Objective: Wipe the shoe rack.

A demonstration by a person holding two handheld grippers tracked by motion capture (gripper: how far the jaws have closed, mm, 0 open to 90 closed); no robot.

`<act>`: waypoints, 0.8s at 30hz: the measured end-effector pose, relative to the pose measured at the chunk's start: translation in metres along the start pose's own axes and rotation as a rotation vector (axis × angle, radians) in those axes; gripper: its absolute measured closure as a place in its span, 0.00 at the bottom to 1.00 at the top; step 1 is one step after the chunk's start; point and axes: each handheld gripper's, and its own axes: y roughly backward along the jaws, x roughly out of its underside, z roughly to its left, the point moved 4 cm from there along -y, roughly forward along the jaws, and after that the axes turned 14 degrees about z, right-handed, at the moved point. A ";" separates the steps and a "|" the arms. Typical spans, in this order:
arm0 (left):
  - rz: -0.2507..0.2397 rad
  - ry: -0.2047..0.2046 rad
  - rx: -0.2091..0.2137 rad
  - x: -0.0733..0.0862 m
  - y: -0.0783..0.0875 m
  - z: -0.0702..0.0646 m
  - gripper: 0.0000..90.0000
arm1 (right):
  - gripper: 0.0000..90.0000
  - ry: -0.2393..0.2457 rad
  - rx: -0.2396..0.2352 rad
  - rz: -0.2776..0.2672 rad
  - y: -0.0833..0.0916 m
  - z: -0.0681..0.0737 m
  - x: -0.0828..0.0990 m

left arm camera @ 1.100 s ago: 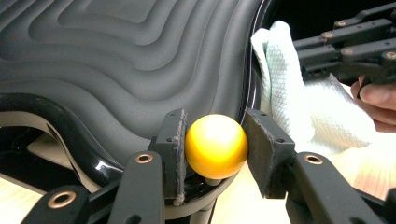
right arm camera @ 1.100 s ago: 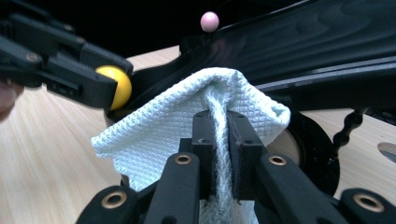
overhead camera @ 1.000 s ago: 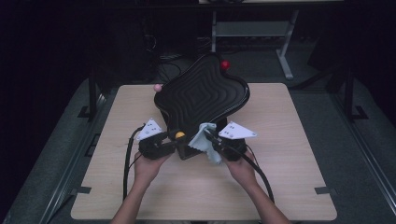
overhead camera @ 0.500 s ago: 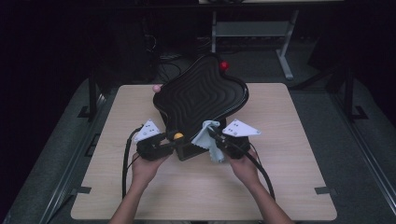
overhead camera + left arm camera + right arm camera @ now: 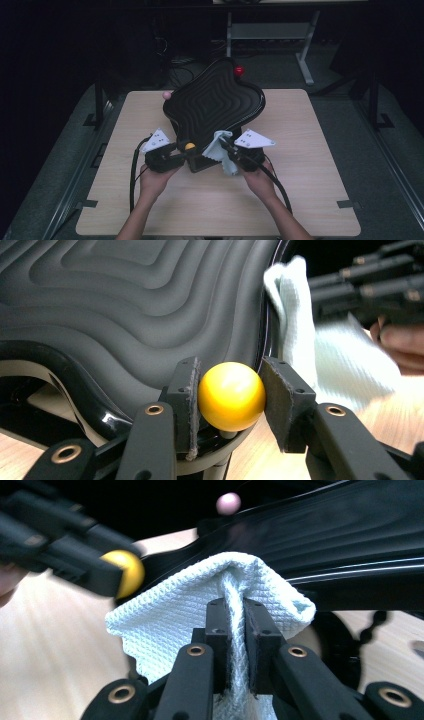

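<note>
Yellow ball [image 5: 231, 396] sits clamped in the left gripper [image 5: 229, 399]; the right gripper [image 5: 236, 630] pinches a white cloth [image 5: 175, 620] against the black ridged tray [image 5: 215, 102].

— Where does the tray [image 5: 215, 102] sit?
— On the far half of the table [image 5: 310, 200], tilted, its near edge between the two grippers.
— And the grippers?
— The left gripper [image 5: 181, 156] is at the tray's near left, clamping a ball [image 5: 190, 146]. The right gripper [image 5: 226, 146] is just right of it, pinching a cloth [image 5: 220, 155] against the tray's near edge.
— Other balls?
— One [image 5: 238, 71] at the far rim, another [image 5: 167, 95] at the left rim.
</note>
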 end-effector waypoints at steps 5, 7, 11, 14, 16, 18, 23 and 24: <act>0.001 0.001 -0.002 0.000 0.000 0.000 0.67 | 0.91 -0.002 0.023 0.006 0.004 -0.008 0.001; 0.000 0.002 -0.004 0.000 0.000 -0.001 0.67 | 0.91 -0.013 0.015 0.006 0.004 -0.010 0.002; 0.001 0.003 -0.004 0.000 0.000 0.000 0.67 | 0.91 0.008 -0.041 0.012 -0.006 0.009 0.004; 0.003 0.001 -0.002 0.000 0.000 0.000 0.67 | 0.91 0.045 -0.083 0.036 -0.015 0.026 0.009; 0.003 0.001 -0.002 0.000 0.000 0.000 0.67 | 0.91 0.057 -0.072 0.040 -0.015 0.026 0.011; 0.002 0.002 -0.003 0.000 0.000 0.000 0.67 | 0.91 0.033 -0.058 0.038 -0.011 0.016 0.010; 0.001 0.003 -0.007 -0.001 -0.001 -0.001 0.67 | 0.91 0.005 -0.055 0.022 -0.009 0.011 0.009; 0.000 0.003 -0.007 -0.001 -0.001 -0.001 0.67 | 0.91 0.008 -0.069 0.022 -0.011 0.015 0.009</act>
